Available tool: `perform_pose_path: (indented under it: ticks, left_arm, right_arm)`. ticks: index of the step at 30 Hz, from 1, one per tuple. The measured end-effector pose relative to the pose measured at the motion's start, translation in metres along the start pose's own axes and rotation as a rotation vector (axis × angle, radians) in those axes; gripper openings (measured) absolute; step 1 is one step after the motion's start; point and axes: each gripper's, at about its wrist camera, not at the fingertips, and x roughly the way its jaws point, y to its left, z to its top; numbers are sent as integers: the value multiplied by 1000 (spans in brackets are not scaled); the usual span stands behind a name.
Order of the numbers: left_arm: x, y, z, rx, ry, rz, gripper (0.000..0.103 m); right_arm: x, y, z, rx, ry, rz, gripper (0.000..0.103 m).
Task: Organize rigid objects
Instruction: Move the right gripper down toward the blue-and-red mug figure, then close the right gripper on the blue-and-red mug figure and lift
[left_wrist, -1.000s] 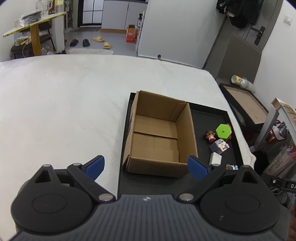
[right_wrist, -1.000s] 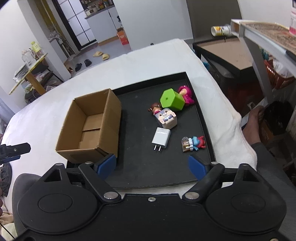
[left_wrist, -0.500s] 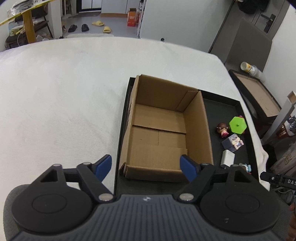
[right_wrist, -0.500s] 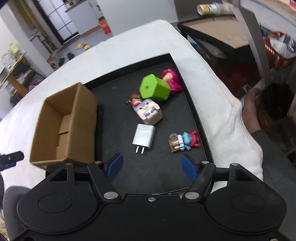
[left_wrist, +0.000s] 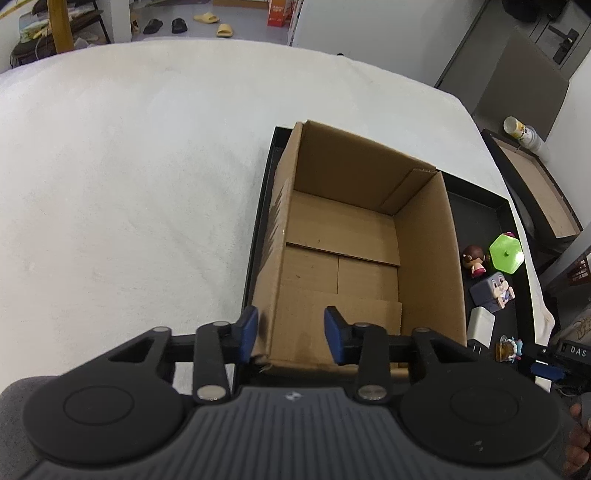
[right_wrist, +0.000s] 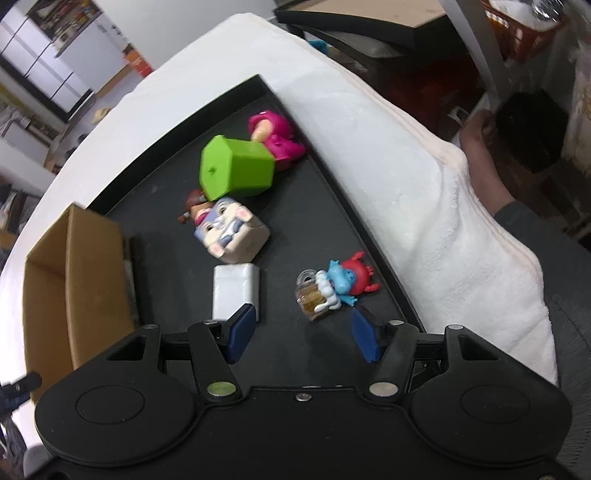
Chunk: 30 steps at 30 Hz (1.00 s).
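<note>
An open, empty cardboard box (left_wrist: 354, 258) stands on the left part of a black tray (left_wrist: 476, 206). My left gripper (left_wrist: 291, 332) straddles the box's near-left corner, one finger outside the left wall and one over the near wall. Its jaws are closing and neither pad presses the cardboard. On the tray lie a green hexagonal block (right_wrist: 236, 170), a pink figure (right_wrist: 275, 134), a rabbit cube (right_wrist: 229, 230), a white charger (right_wrist: 234, 293) and a blue-and-red figure with a mug (right_wrist: 332, 286). My right gripper (right_wrist: 303, 332) hangs just short of that figure, jaws closing with nothing between them.
The tray lies at the right end of a white cloth-covered table (left_wrist: 129, 184), whose edge drops off just right of the tray. Beyond it, a second dark tray with a brown board (left_wrist: 535, 177) and a can (left_wrist: 521, 129). A person's foot (right_wrist: 484, 162) rests there.
Both grippers have sunk toward the tray and narrowed their jaws. The left one has come to the box's near-left corner. The right one has rolled and closed in on the blue-and-red figure.
</note>
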Motion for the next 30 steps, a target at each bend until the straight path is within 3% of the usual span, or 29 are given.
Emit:
perform_pose_path:
  ticks: [13, 24, 30]
  left_arm:
    - [19, 6, 3, 0, 41, 14, 32]
    - [23, 9, 4, -9, 50, 9, 32]
    - [23, 7, 3, 5, 44, 20, 32]
  right_arm:
    - [38, -5, 8, 103, 29, -49, 58]
    - [54, 7, 24, 14, 11, -27, 58]
    - [54, 16, 22, -50, 4, -60, 59]
